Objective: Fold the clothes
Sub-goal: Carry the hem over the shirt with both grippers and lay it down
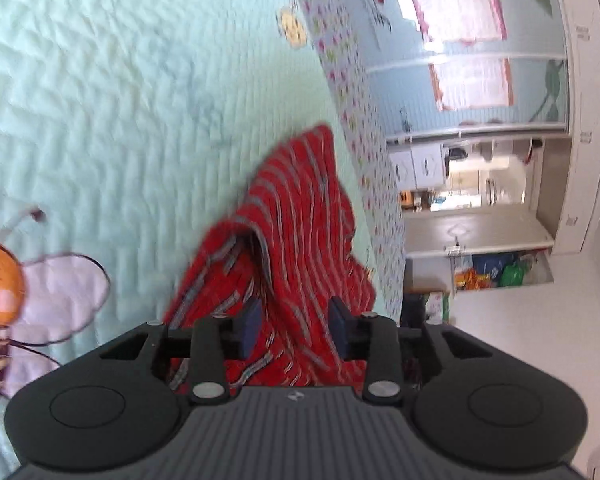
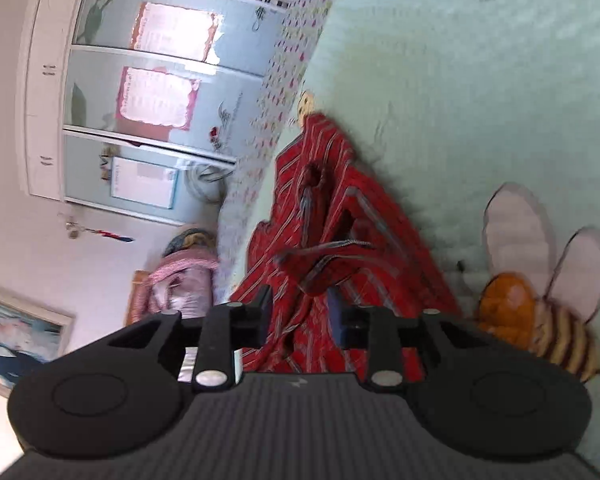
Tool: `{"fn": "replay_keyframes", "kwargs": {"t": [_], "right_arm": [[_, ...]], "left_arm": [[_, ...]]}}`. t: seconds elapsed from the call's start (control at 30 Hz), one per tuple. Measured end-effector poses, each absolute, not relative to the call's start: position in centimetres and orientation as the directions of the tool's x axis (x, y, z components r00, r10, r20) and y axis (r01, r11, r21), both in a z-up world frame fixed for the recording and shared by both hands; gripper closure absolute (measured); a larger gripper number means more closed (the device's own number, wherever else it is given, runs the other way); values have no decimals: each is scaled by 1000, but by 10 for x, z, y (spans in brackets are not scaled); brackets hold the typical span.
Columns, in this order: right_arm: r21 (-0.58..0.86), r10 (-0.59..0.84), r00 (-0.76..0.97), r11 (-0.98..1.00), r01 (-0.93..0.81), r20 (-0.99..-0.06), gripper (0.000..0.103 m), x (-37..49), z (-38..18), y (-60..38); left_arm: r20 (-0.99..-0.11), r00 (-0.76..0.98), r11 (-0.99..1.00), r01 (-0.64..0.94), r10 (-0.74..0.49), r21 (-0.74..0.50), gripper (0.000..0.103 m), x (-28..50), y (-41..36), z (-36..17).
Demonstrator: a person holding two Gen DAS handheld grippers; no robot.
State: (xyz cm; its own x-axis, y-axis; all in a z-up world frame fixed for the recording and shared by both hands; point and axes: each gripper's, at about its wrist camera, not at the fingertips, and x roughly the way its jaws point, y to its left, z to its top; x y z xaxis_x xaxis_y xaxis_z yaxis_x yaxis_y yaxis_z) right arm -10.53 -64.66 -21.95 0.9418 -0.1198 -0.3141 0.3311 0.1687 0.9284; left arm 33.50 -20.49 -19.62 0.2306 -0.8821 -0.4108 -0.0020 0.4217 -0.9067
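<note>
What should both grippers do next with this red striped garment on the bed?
Probably draw both back and regrip an edge. The left gripper and right gripper stand open with the garment between their pads, and it lies bunched on the quilt, not yet flat.

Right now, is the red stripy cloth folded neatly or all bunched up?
Bunched up. The red striped fabric garment lies in rumpled ridges on the pale green quilted bedspread, one flap curled over, tassel cords loose on top. No flat, even fold shows.
</note>
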Motion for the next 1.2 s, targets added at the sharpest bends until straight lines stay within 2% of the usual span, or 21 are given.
{"fn": "replay_keyframes", "kwargs": {"t": [0.13, 0.17, 0.27, 0.47, 0.57, 0.63, 0.73, 0.77, 0.8, 0.83, 0.87, 0.9, 1.1, 1.2], "right_arm": [[945, -155, 958, 184, 269, -243, 63, -125, -208, -650], [937, -145, 955, 203, 285, -259, 58, -127, -207, -646], [904, -100, 943, 267, 334, -319, 58, -122, -210, -636], [923, -86, 945, 203, 328, -316, 58, -73, -240, -656], [918, -79, 922, 97, 385, -379, 58, -43, -276, -686], [933, -81, 933, 60, 355, -350, 58, -38, -284, -695], [975, -89, 975, 73, 211, -204, 58, -45, -272, -696], [981, -95, 981, 82, 178, -170, 55, -50, -271, -694], [985, -101, 985, 90, 150, -141, 45, -53, -269, -692], [979, -98, 980, 95, 182, -173, 39, -52, -271, -693], [961, -90, 963, 92, 262, -254, 39, -46, -275, -696], [938, -92, 940, 85, 336, -329, 46, -43, -279, -698], [982, -121, 982, 100, 160, -148, 45, -80, -245, -668], [945, -68, 975, 243, 221, -211, 40, -135, -220, -618]], "left_arm": [[-361, 210, 387, 100, -909, -917, 63, 296, -178, -178], [-357, 200, 387, 139, -912, -912, 63, 283, -173, -174], [-352, 170, 385, 241, -920, -891, 62, 242, -166, -174], [-449, 142, 470, 297, -882, -831, 62, 194, -169, -203], [-519, 150, 539, 293, -842, -790, 62, 187, -166, -218], [-546, 148, 562, 319, -825, -763, 62, 183, -163, -221], [-537, 148, 551, 360, -831, -753, 62, 178, -157, -217], [-530, 151, 545, 371, -835, -752, 62, 176, -157, -215], [-527, 152, 542, 377, -836, -751, 62, 175, -157, -214], [-529, 155, 545, 375, -834, -750, 62, 175, -159, -214], [-537, 162, 556, 363, -828, -748, 62, 176, -161, -214], [-545, 168, 566, 351, -821, -746, 62, 177, -163, -215], [-497, 188, 526, 428, -847, -735, 62, 167, -145, -183], [-470, 201, 506, 457, -860, -731, 62, 149, -120, -174]]}}
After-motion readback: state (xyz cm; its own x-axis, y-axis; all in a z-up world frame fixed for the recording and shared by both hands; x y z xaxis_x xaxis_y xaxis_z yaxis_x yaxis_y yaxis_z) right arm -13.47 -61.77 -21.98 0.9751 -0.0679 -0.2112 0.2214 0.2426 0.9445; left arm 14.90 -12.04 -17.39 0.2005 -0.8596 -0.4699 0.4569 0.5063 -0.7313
